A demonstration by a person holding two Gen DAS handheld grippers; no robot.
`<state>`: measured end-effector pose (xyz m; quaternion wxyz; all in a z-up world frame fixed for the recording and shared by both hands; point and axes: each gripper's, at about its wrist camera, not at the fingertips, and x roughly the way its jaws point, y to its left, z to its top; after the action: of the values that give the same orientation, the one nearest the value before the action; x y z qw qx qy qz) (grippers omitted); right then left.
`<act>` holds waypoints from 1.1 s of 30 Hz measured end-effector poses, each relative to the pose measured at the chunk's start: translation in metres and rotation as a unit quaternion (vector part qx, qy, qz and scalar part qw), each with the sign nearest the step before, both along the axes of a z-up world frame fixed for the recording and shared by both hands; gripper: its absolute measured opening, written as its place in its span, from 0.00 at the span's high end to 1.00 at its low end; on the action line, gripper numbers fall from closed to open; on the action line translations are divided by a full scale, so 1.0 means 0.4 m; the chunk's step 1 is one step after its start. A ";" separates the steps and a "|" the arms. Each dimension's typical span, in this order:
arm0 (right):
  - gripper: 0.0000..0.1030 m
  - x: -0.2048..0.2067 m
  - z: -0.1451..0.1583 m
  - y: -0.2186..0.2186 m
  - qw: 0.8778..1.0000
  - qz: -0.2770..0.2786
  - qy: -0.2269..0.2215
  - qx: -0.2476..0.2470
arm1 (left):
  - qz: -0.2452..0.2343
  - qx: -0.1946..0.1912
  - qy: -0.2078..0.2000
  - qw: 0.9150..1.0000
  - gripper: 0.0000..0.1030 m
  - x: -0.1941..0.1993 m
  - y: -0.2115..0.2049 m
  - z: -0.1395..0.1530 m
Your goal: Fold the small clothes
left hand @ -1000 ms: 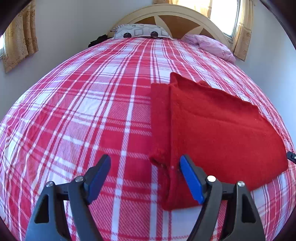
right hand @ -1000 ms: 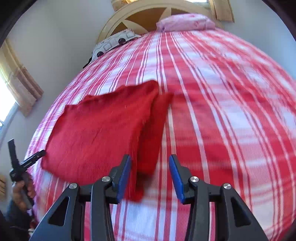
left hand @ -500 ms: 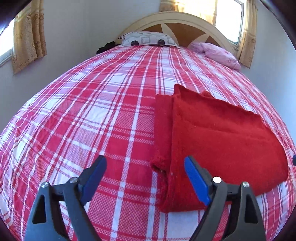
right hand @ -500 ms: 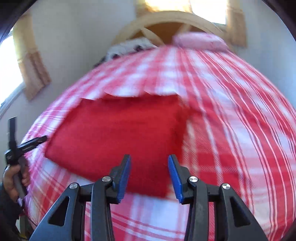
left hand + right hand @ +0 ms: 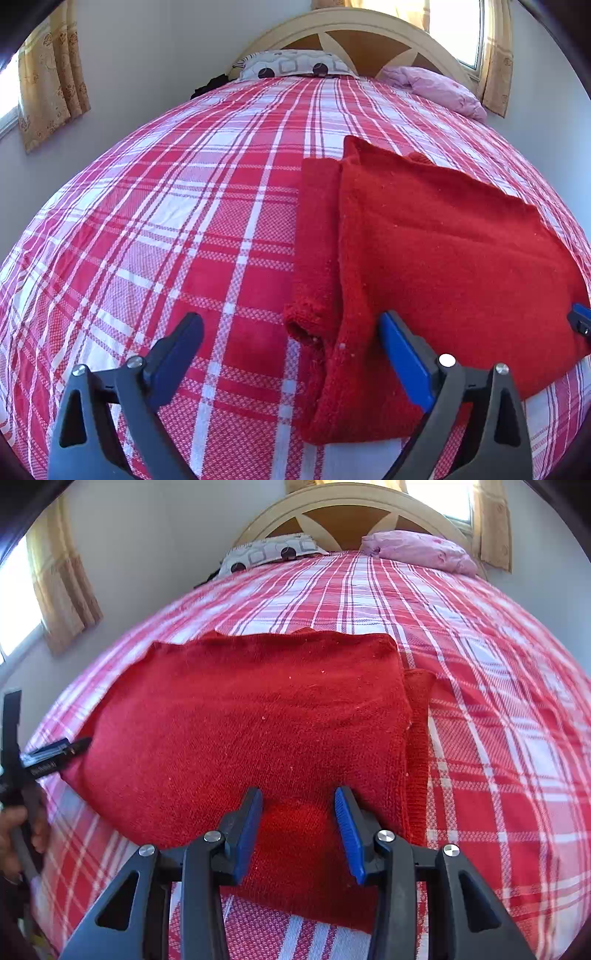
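A red knitted sweater (image 5: 443, 258) lies folded on the plaid bed, with one sleeve (image 5: 317, 236) sticking out along its left side. My left gripper (image 5: 290, 332) hovers over the sleeve's cuff and the sweater's near left corner; its jaws are opening wide and press on nothing. In the right wrist view the sweater (image 5: 251, 716) fills the middle. My right gripper (image 5: 298, 805) stands partly open just above its near edge, with cloth showing below the gap but not pinched. The left gripper (image 5: 55, 749) shows at that view's left edge, held by a hand (image 5: 14, 830).
The red and white plaid bedspread (image 5: 166, 221) covers the whole bed. A patterned pillow (image 5: 291, 64) and a pink pillow (image 5: 436, 86) lie by the wooden headboard (image 5: 369, 33). Curtained windows flank the bed. The right gripper's tip (image 5: 581, 321) pokes in at the sweater's right.
The left jaws have spread wider over the cuff. My right gripper has swung left and levelled, from beside the sleeve to over the sweater's near edge.
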<state>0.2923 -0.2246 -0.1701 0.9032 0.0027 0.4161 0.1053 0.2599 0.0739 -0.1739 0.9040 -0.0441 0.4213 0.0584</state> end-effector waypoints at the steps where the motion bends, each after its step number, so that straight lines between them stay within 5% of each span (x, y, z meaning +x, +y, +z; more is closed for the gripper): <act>1: 0.59 -0.006 -0.002 0.005 1.000 -0.001 -0.003 -0.008 | 0.000 -0.002 0.000 1.000 0.05 -0.002 0.001 -0.001; 18: 0.59 -0.066 0.029 0.018 0.999 -0.019 -0.025 -0.034 | -0.028 -0.026 0.006 0.999 0.00 -0.046 0.026 -0.013; 25: 0.62 -0.154 0.052 -0.096 0.996 -0.076 -0.041 0.037 | -0.060 -0.089 -0.056 0.993 0.24 -0.098 0.051 0.018; 28: 0.65 -0.153 0.034 -0.132 0.995 -0.081 -0.027 0.057 | -0.085 -0.083 -0.043 0.992 0.34 -0.084 0.024 0.013; 31: 0.76 -0.135 0.021 -0.152 0.993 -0.079 -0.014 0.090 | -0.109 -0.063 -0.016 0.992 0.53 -0.067 -0.006 -0.001; 33: 0.94 -0.118 0.003 -0.150 0.992 -0.077 0.007 0.100 | -0.124 -0.051 -0.016 0.991 0.68 -0.070 -0.025 0.005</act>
<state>0.2452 -0.2846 -0.1688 0.9007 0.1257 0.4087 0.0764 0.2321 0.0639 -0.1720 0.9075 -0.0389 0.4111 -0.0767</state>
